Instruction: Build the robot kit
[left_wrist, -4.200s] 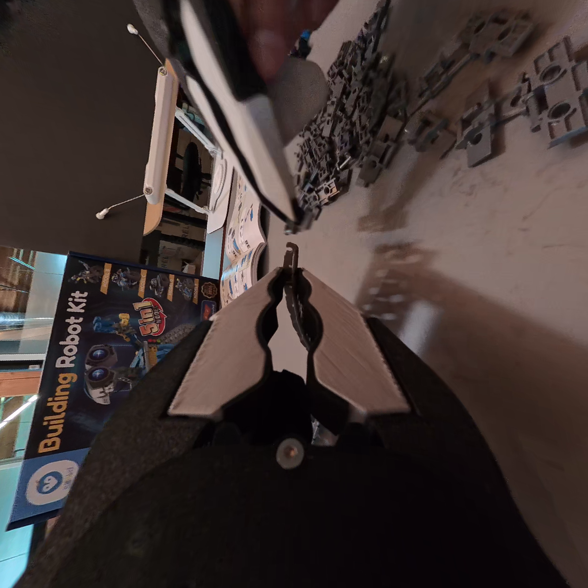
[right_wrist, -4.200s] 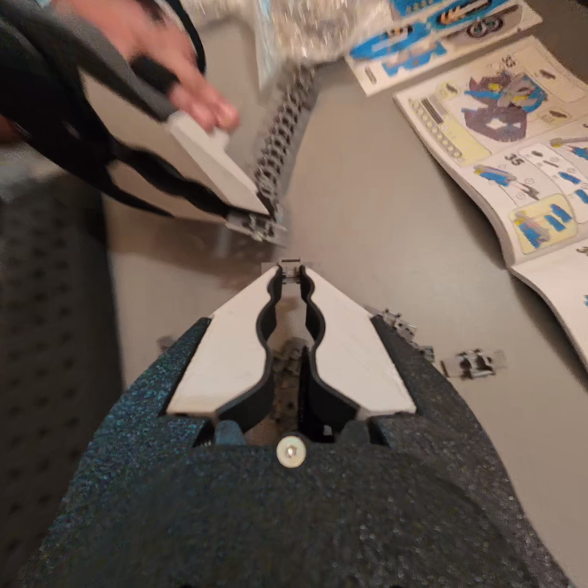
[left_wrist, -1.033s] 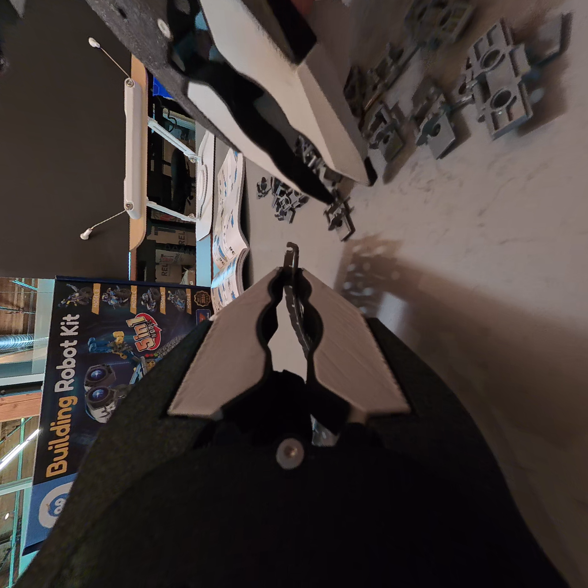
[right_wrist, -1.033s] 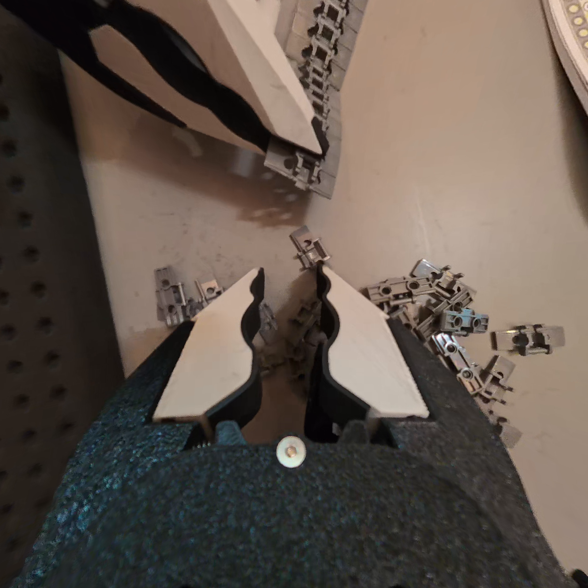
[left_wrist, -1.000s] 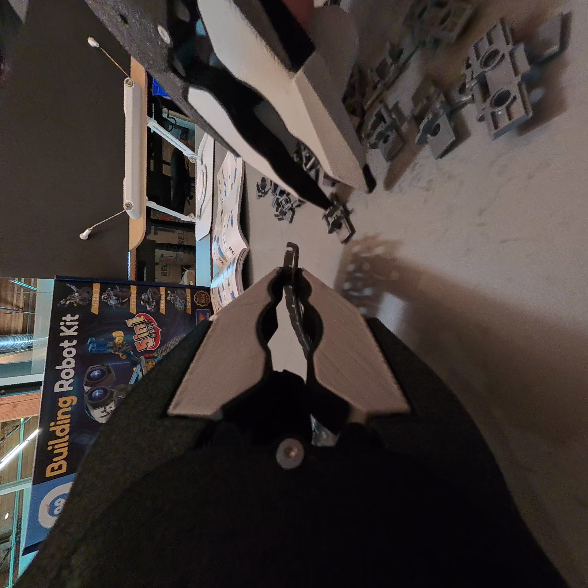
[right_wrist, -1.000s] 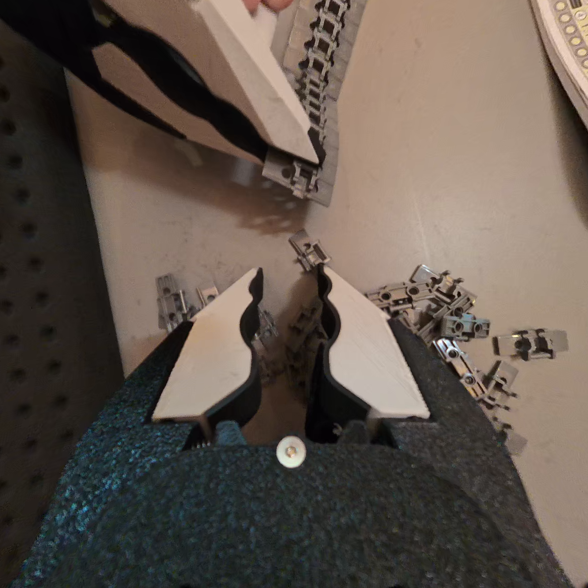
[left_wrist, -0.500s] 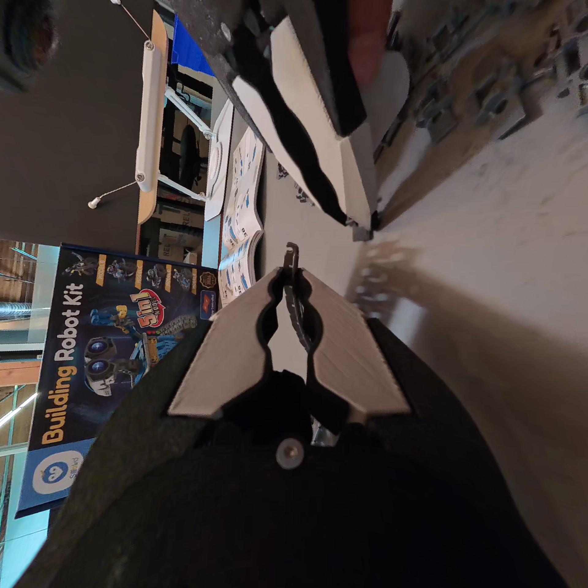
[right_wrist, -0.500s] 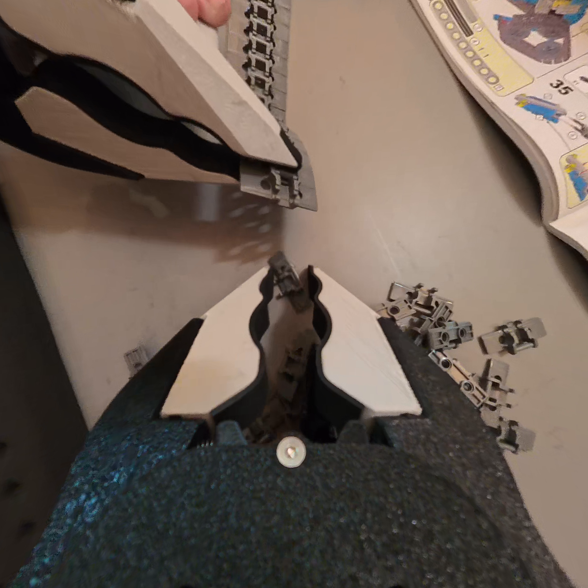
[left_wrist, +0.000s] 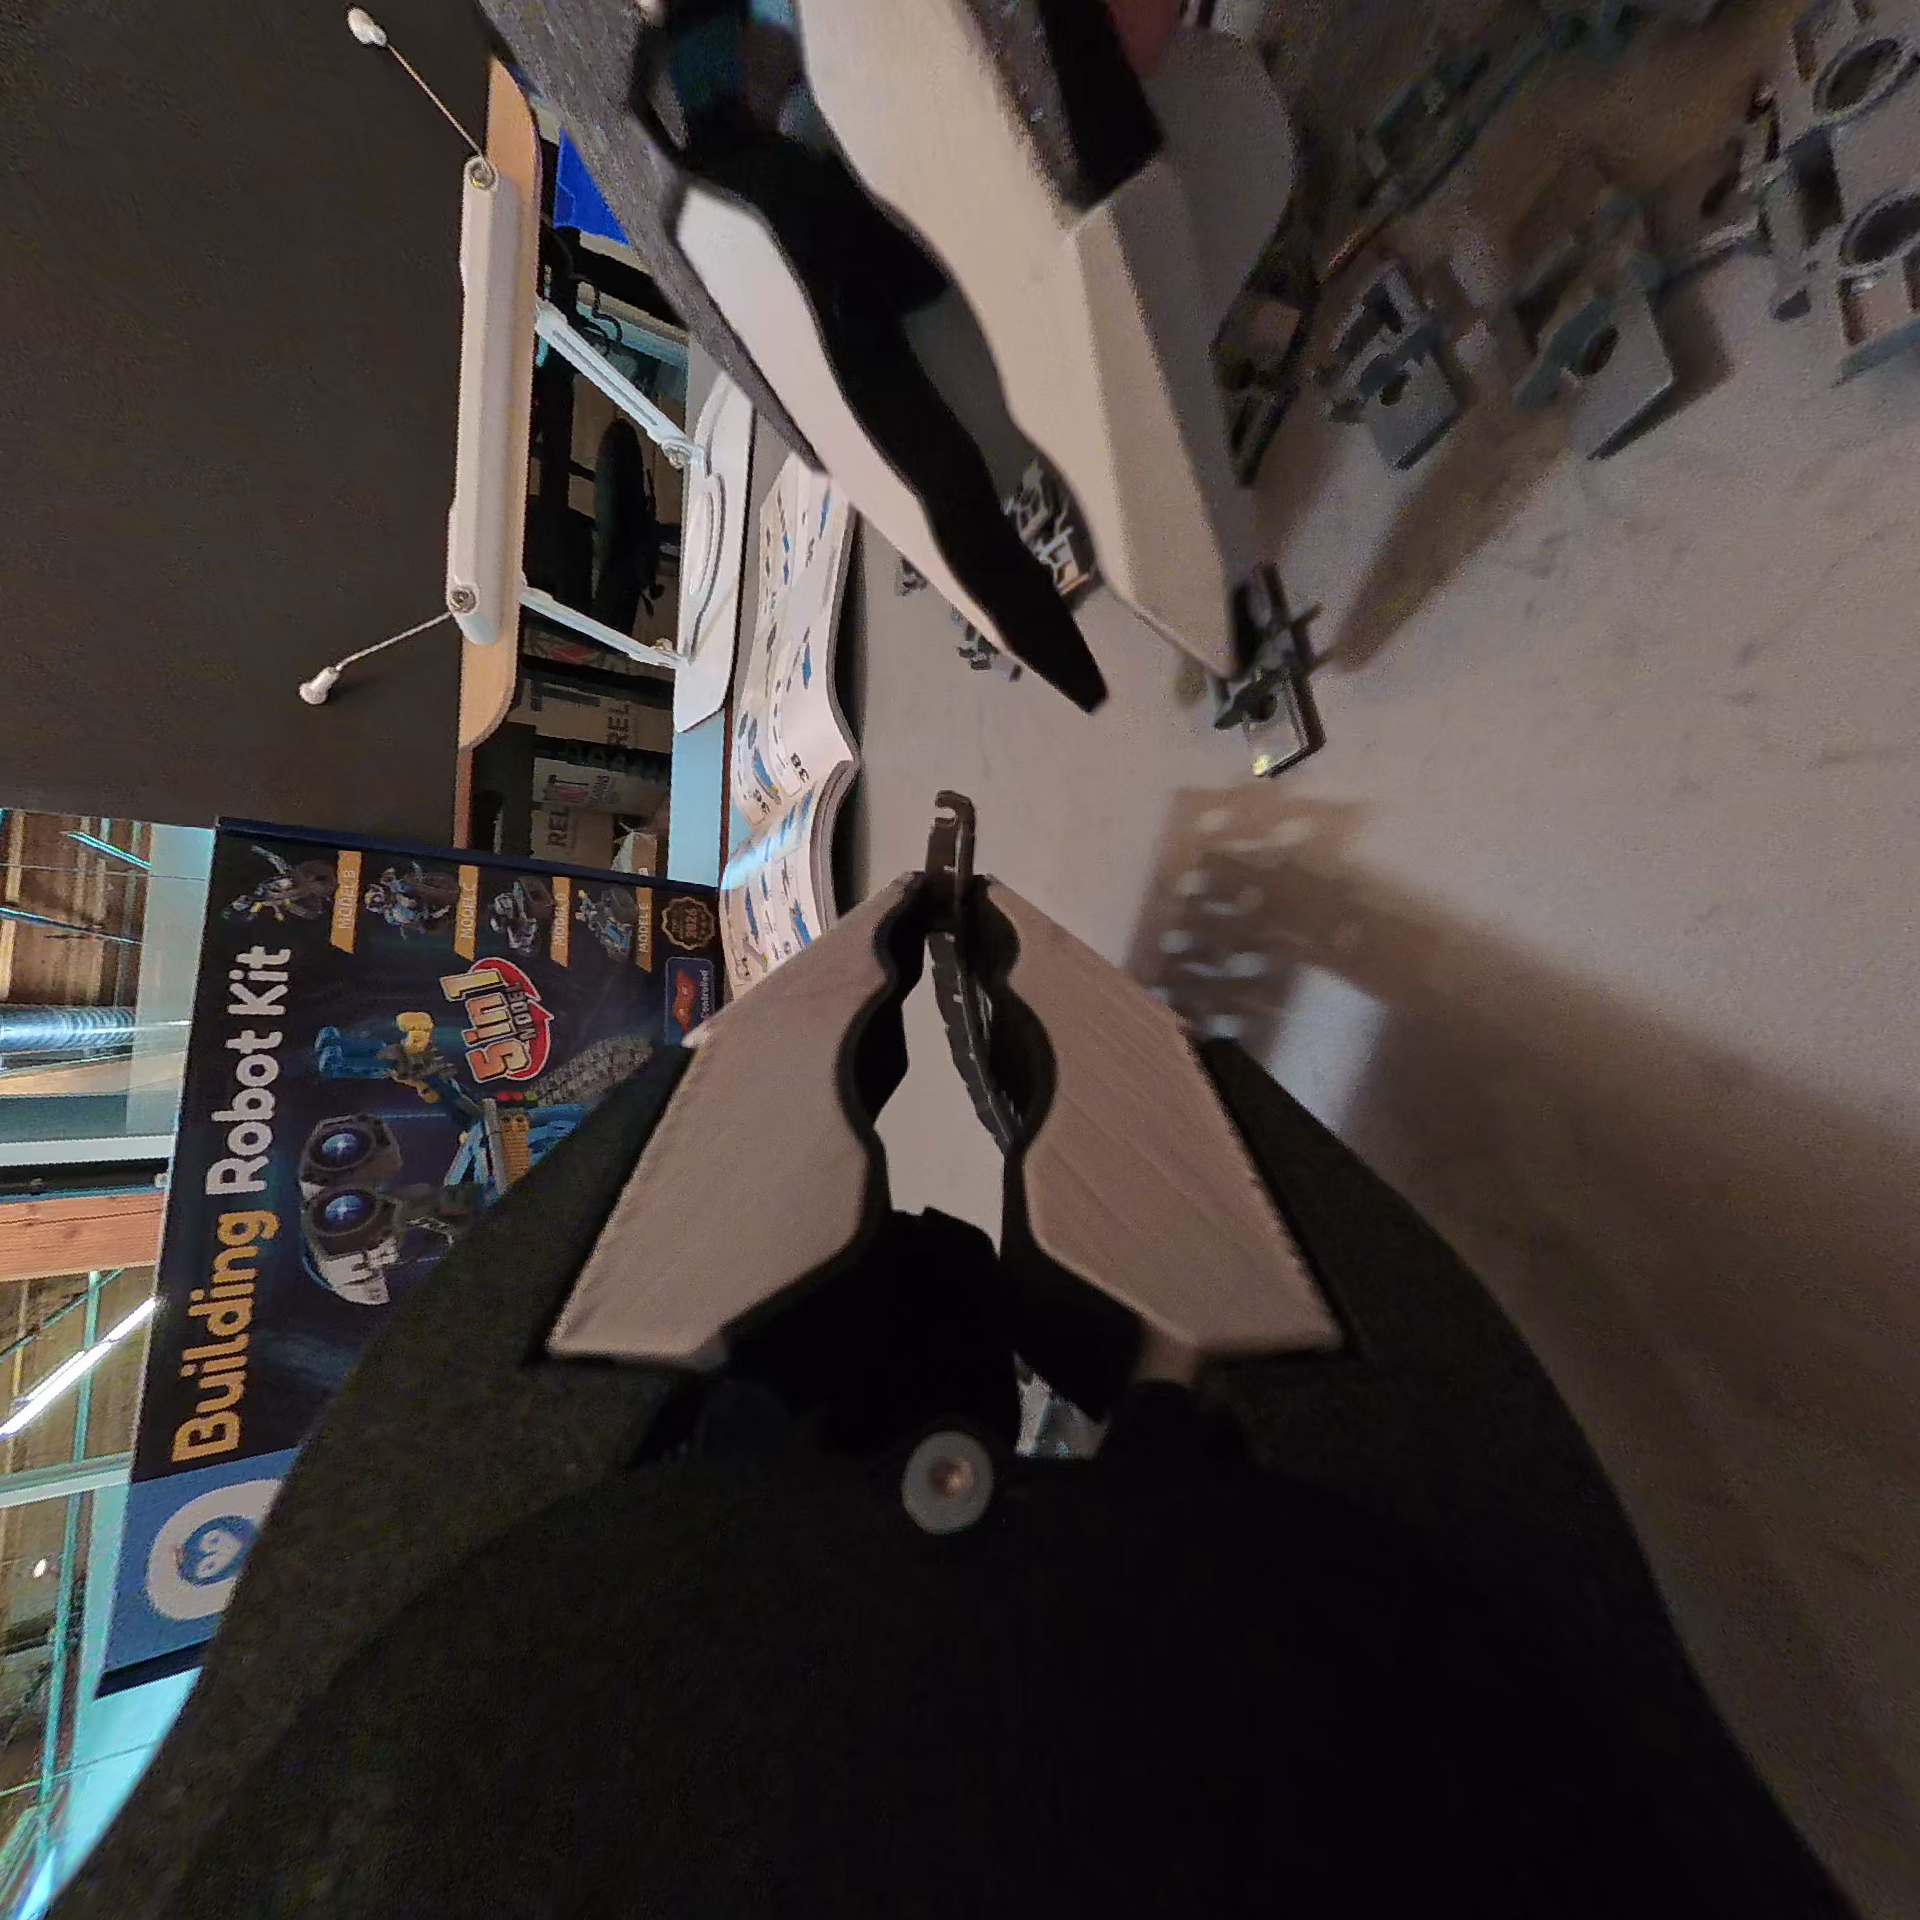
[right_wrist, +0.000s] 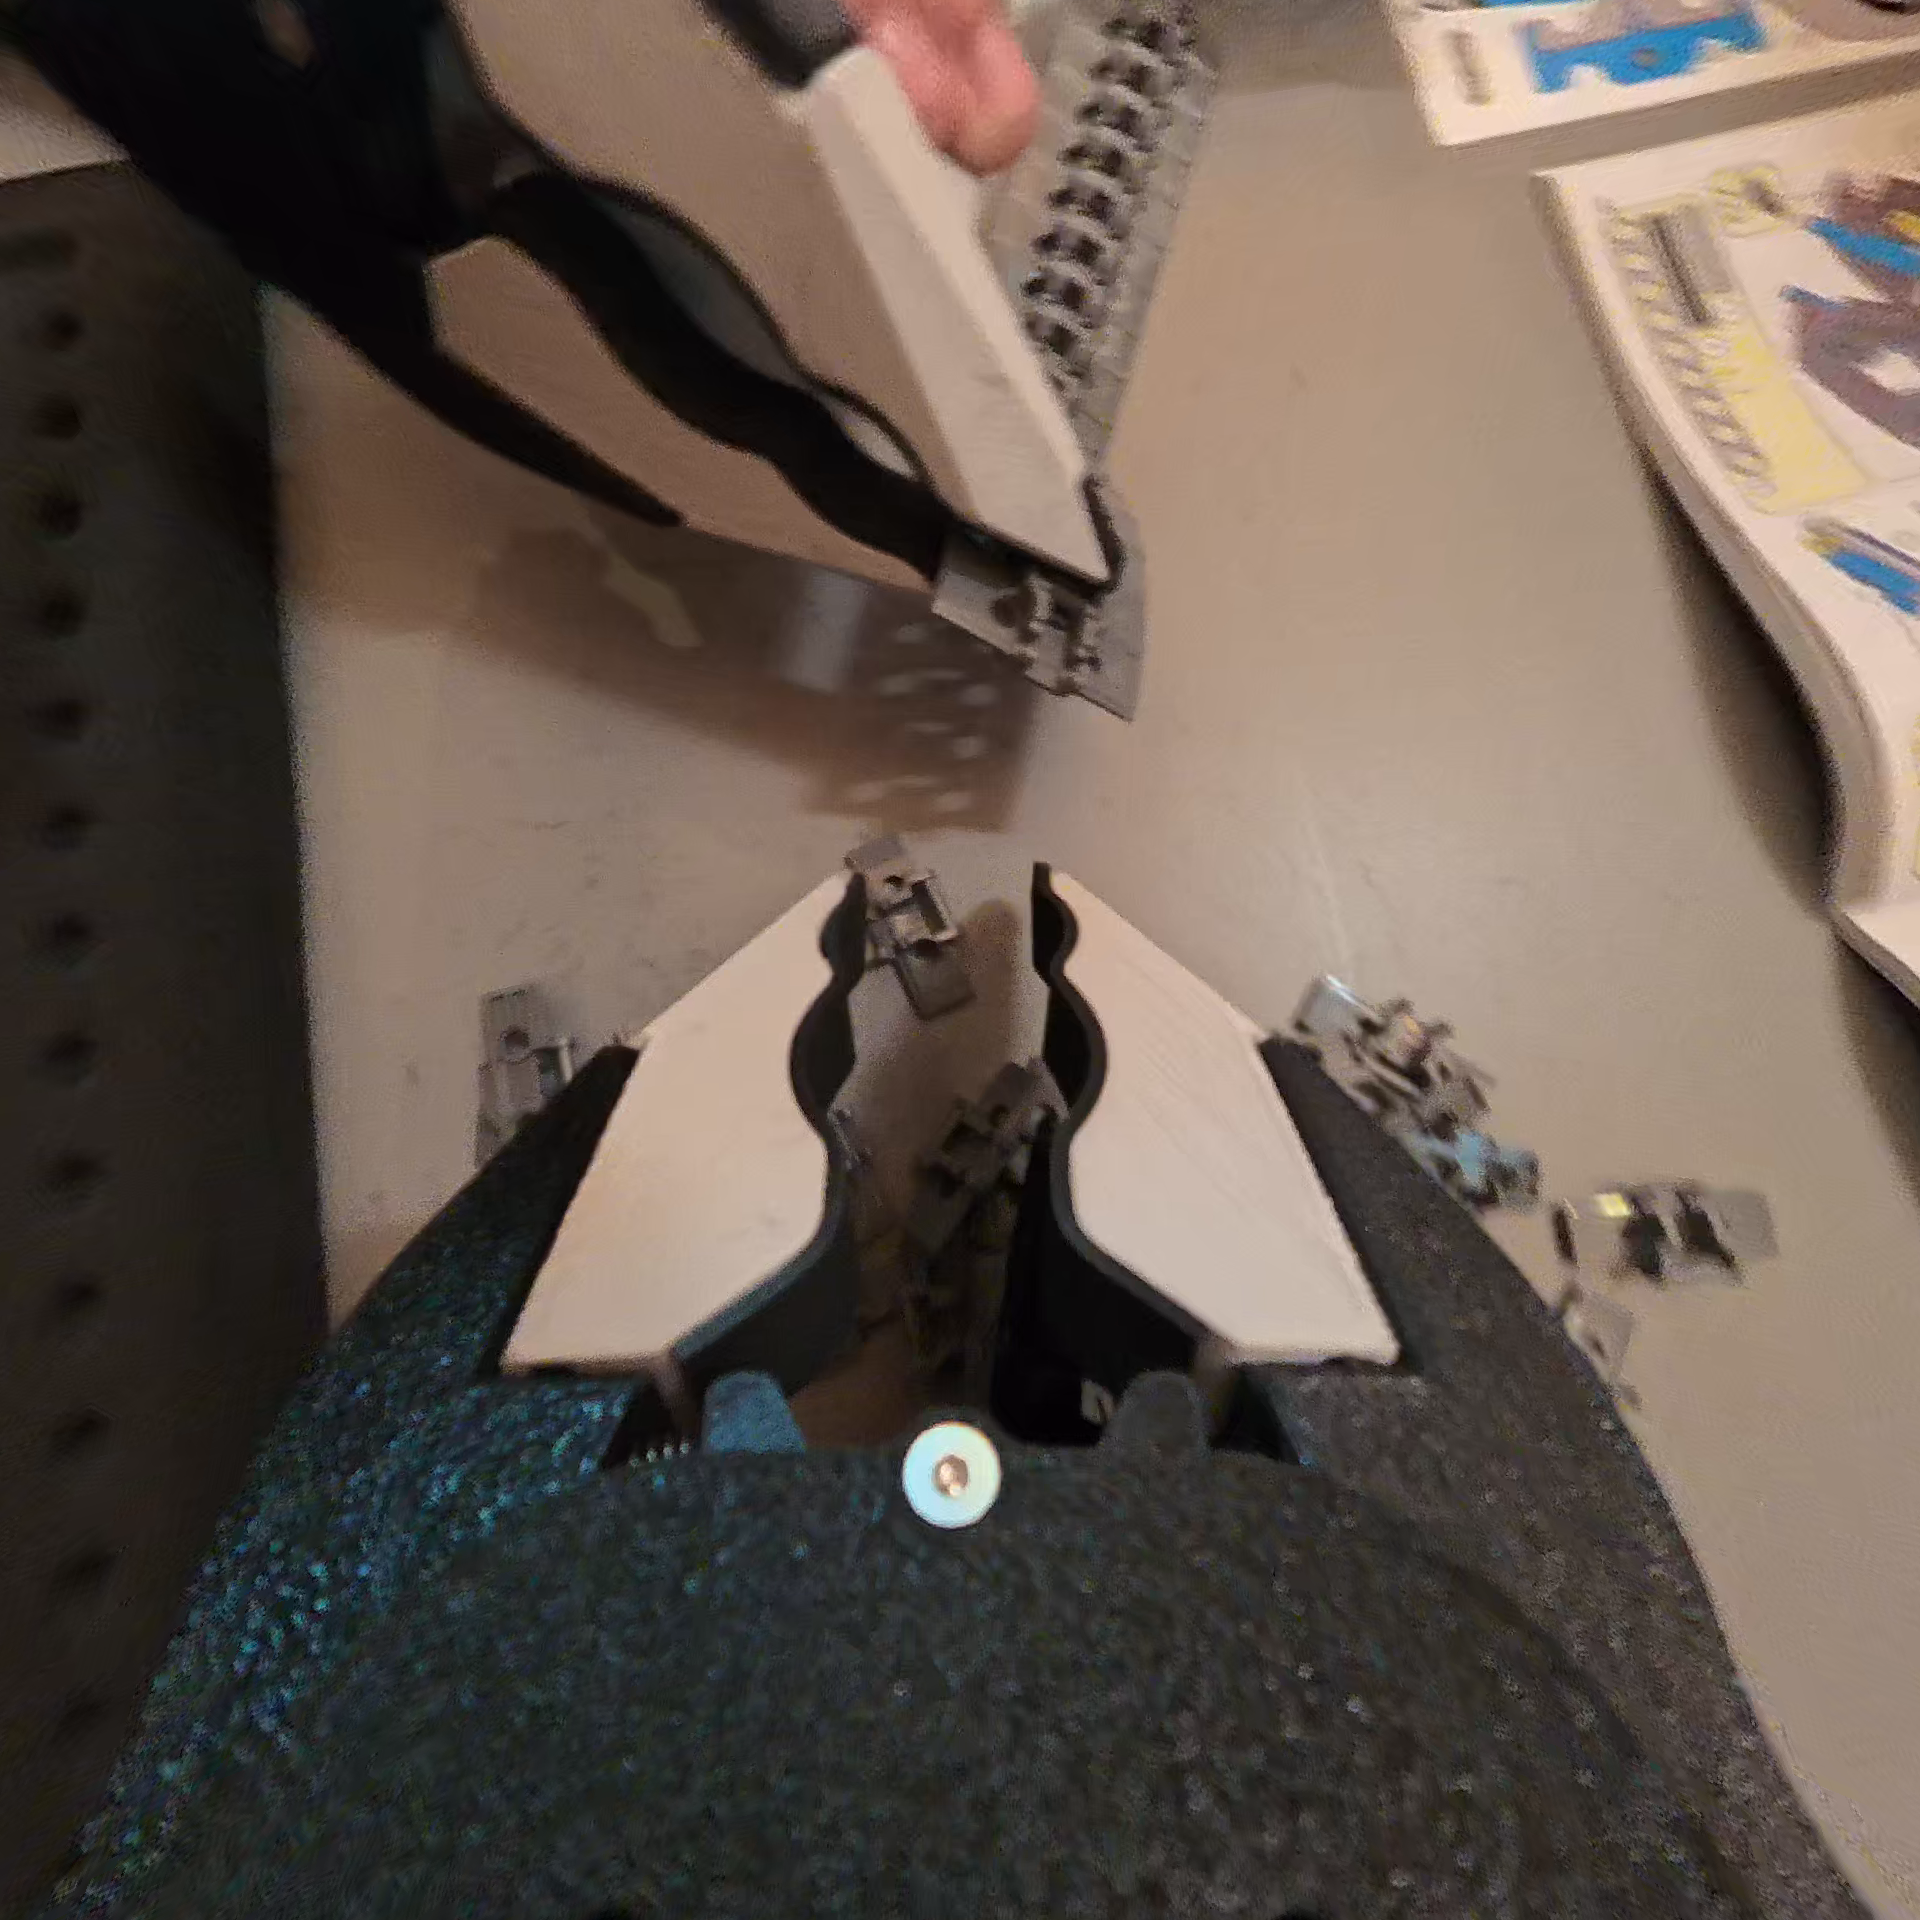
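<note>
Your left gripper (left_wrist: 951, 883) is clamped on the end of a grey track chain (right_wrist: 1049, 623). Only your right wrist view shows that chain's length, running away across the table (right_wrist: 1351, 582) behind the left gripper (right_wrist: 1023, 592), with fingertips (right_wrist: 961, 83) of your hand on that gripper's upper finger. In the left wrist view the chain shows edge-on, a thin dark strip (left_wrist: 956, 831) poking past the tips.

Your right gripper (right_wrist: 945, 894) has its jaws apart. One loose grey link (right_wrist: 909, 935) sits between the tips against the left finger; whether it is lifted or lying on the table, I cannot tell. From the left wrist view the right gripper (left_wrist: 1164, 675) hangs above the table with a link (left_wrist: 1262, 675) at its tip.

The table is pale and smooth. A heap of loose links (right_wrist: 1403, 1081) lies just right of your right gripper, too blurred to count. One open instruction booklet (right_wrist: 1766, 436) lies at the right. Only the left wrist view shows one dark blue kit box (left_wrist: 343, 1143) and a dark panel (left_wrist: 208, 364) behind it.
</note>
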